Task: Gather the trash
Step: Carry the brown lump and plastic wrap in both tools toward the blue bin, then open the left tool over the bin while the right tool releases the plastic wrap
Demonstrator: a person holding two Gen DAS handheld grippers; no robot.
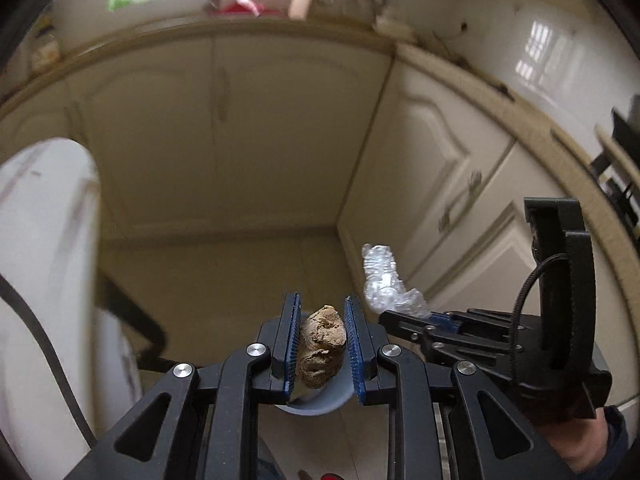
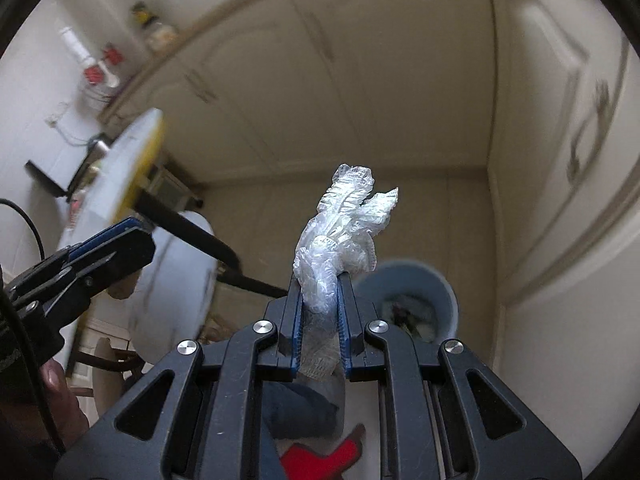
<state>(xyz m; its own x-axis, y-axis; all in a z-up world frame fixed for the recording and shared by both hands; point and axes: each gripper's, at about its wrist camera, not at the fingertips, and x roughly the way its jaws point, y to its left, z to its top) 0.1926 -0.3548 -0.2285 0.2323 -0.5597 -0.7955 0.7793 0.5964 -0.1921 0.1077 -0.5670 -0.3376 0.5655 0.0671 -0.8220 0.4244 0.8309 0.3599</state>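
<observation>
Kitchen, cream cabinets [image 1: 240, 128]; left gripper [image 1: 322, 350] grips brown lump [image 1: 321, 354], right gripper [image 2: 320, 316] clear plastic [image 2: 340, 240].

Bare floor [image 1: 224, 280] lies open ahead, running into the corner where two runs of cream cabinet doors [image 1: 248, 128] meet and close the way on the far side and the right. A white round desk [image 1: 44, 248] with dark legs crowds the left. A blue bin [image 2: 404, 276] stands open-mouthed just below and ahead of the right claw [image 2: 320, 304], nothing over its rim. The left claw [image 1: 322, 344] hangs just beside it.
</observation>
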